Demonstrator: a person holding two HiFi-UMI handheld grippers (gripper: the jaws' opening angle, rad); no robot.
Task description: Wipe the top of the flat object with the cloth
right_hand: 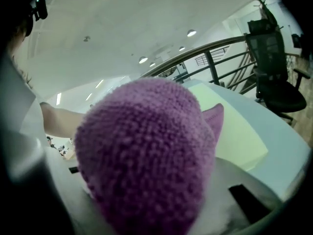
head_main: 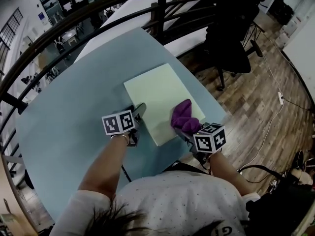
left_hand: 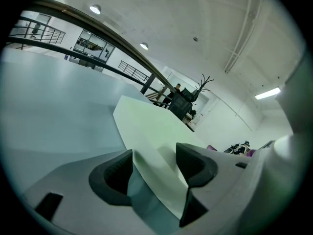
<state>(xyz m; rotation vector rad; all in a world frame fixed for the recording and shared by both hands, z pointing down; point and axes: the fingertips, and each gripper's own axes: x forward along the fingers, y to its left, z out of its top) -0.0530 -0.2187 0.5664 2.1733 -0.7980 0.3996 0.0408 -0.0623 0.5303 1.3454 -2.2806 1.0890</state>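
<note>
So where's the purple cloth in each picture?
Head view: the purple cloth is just below the middle, on the right edge of the pale green board.
Left gripper view: only a tiny purple bit shows, low on the right, by the board's edge.
Right gripper view: it fills the middle, very close up.
Shared landmark: the pale green board, which is in all three views.

Light's even and soft, coming from ceiling lights [left_hand: 95,9], so shadows stay faint; there's a pale one on the board [left_hand: 146,126]. Heavy fisheye everywhere: the railing [head_main: 158,16] bows into an arc and both gripper views go black at the corners. The cloth [right_hand: 146,155] is so close it's slightly soft. Head view looks washed out.
</note>
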